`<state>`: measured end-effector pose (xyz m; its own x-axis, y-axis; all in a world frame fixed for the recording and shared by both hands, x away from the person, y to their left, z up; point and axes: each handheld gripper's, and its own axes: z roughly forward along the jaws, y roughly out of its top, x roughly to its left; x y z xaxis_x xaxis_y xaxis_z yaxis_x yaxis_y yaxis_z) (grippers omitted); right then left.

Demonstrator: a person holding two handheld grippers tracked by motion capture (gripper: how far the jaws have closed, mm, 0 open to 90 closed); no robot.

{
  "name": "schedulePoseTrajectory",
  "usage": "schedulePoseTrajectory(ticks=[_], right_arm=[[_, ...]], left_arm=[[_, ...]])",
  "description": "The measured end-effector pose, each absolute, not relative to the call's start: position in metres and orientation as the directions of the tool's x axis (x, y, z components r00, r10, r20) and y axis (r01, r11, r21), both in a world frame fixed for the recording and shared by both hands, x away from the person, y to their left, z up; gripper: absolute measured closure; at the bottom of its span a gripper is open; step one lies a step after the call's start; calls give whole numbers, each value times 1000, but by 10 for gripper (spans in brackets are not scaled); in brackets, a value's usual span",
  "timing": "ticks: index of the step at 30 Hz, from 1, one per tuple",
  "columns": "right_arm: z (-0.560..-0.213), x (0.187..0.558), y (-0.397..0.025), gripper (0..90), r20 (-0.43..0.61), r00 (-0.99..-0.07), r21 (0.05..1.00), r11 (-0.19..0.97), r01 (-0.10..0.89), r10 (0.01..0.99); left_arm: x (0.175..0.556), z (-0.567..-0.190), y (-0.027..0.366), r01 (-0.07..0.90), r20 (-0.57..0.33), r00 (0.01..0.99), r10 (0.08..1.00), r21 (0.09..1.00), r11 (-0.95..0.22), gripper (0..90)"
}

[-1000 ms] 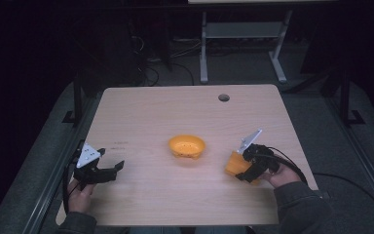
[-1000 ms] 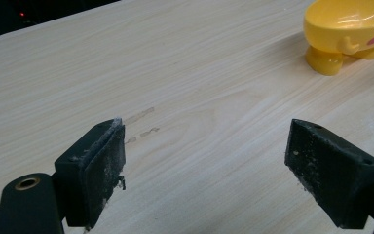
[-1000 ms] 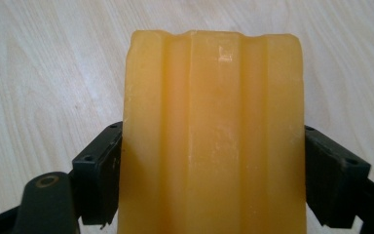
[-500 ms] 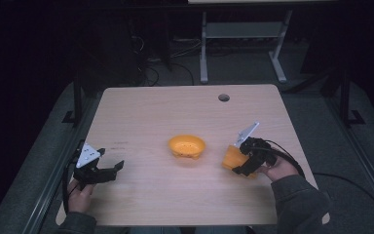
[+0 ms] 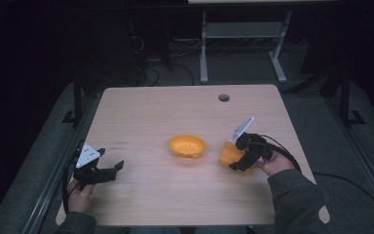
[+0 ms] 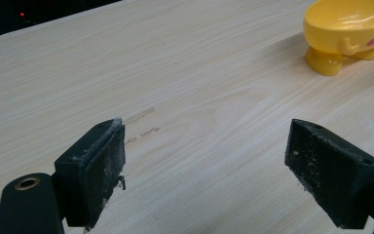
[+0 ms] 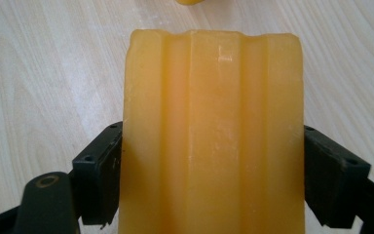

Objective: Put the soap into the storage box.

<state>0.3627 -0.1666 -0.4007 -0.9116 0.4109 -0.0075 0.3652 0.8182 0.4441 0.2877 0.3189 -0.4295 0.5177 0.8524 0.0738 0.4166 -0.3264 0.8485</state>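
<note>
A yellow-orange footed bowl stands near the middle of the wooden table; its side shows at the top right of the left gripper view. My right gripper is to the bowl's right, shut on an orange ribbed block. In the right gripper view the block sits between both jaws and reaches past them, lifted a little off the table. My left gripper rests low at the table's left front, open, with bare wood between its fingers.
A round cable hole lies in the far right part of the table. Beyond the far edge stands a white desk frame with cables on a dark floor. Bare tabletop lies between the left gripper and the bowl.
The right gripper has carried the orange block slightly up and toward the bowl. The left gripper has stayed where it was.
</note>
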Motion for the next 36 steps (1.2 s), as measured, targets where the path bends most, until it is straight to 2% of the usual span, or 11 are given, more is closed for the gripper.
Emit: schedulePoseTrajectory(ticks=[22, 36], right_arm=[[-387, 381, -146, 204, -9, -927, 448, 831, 331, 374], [-381, 393, -118, 203, -18, -945, 439, 852, 287, 327]], left_arm=[[288, -430, 319, 418, 72, 518, 853, 848, -325, 141], [288, -430, 320, 415, 69, 515, 854, 852, -319, 141]])
